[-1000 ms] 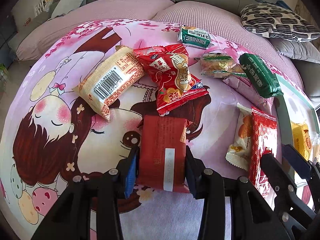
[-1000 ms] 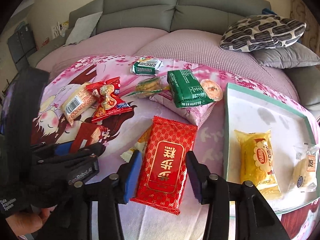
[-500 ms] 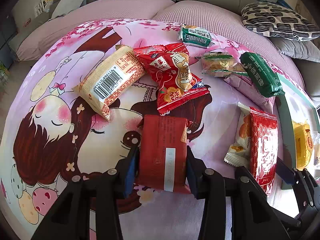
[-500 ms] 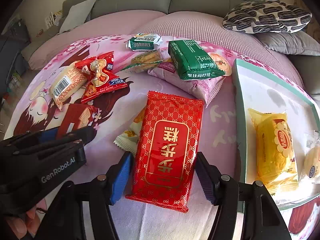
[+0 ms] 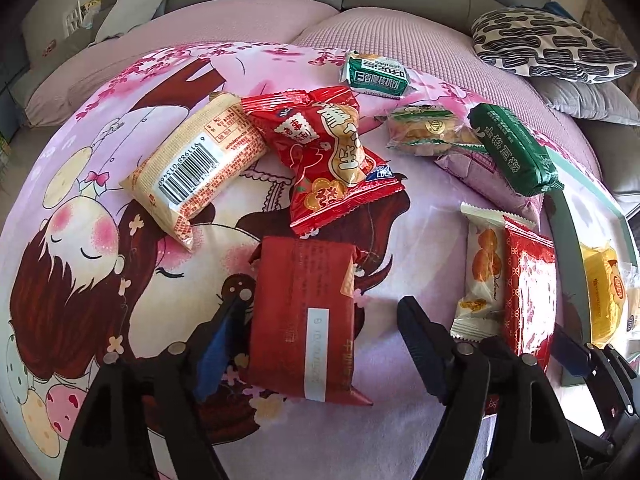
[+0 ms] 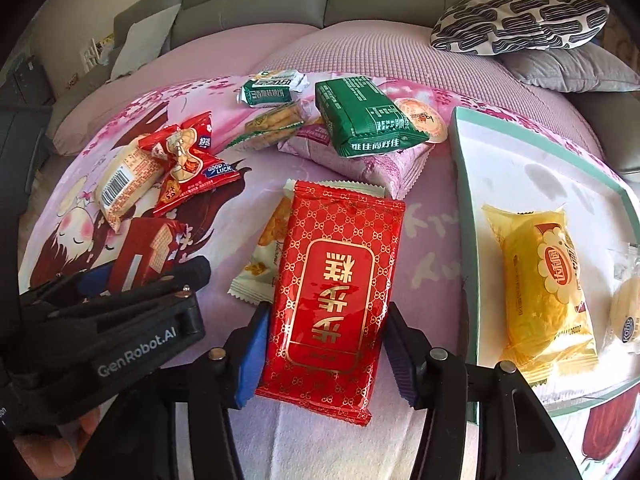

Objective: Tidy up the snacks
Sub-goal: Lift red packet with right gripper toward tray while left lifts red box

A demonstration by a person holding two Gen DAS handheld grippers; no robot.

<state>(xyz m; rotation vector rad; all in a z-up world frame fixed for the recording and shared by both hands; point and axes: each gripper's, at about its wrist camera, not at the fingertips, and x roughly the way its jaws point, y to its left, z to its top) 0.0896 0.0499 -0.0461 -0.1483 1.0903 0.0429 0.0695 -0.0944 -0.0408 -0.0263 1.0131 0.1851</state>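
R gripper (image 6: 324,344) jaws closing on red gold-patterned pack (image 6: 334,280), pads at its sides, just left of tray (image 6: 464,216). L gripper (image 5: 316,340) jaws opening, wide, dark red pack (image 5: 302,320) lying loose between, further left of tray. Done: yellow cake pack (image 6: 540,280) + one clear-wrapped item in tray. Left: approx. nine packs on pink blanket (image 5: 100,200), all left of tray, incl. green pack (image 6: 360,120), barcode pack (image 5: 196,168). Est. early stage.
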